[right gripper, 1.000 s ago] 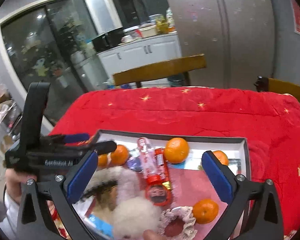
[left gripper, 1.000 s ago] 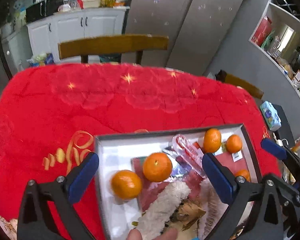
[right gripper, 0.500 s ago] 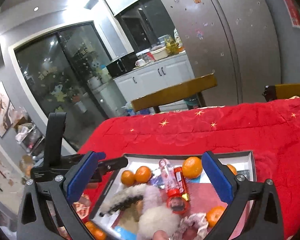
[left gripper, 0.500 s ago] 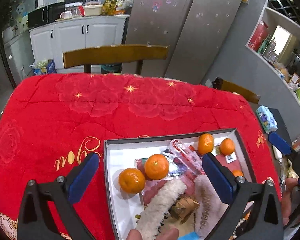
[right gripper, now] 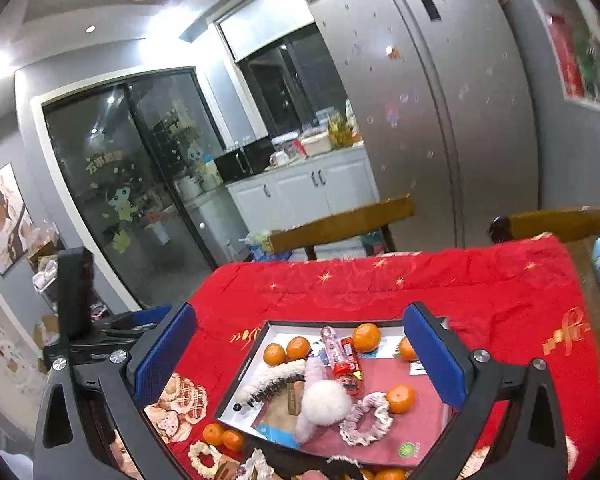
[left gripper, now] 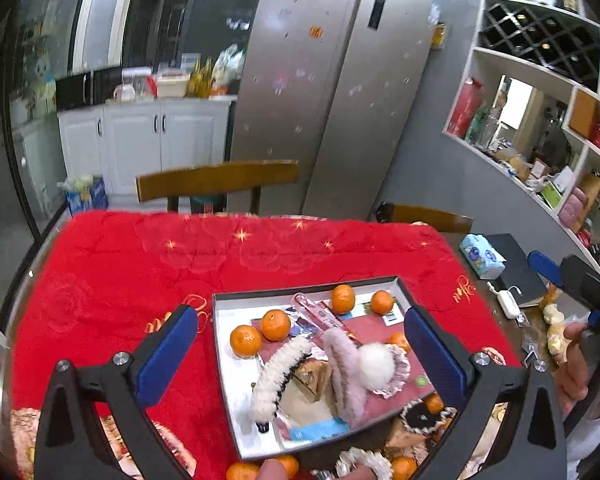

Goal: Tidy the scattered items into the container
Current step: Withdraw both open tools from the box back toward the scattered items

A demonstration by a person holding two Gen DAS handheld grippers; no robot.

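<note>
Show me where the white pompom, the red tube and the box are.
white pompom (right gripper: 326, 402), right wrist view, middle of the fluffy ball.
red tube (right gripper: 346, 364), right wrist view, on its middle.
box (left gripper: 219, 344), left wrist view, left wall.

Both grippers (left gripper: 300, 344) (right gripper: 300, 344) agape, empty
</note>
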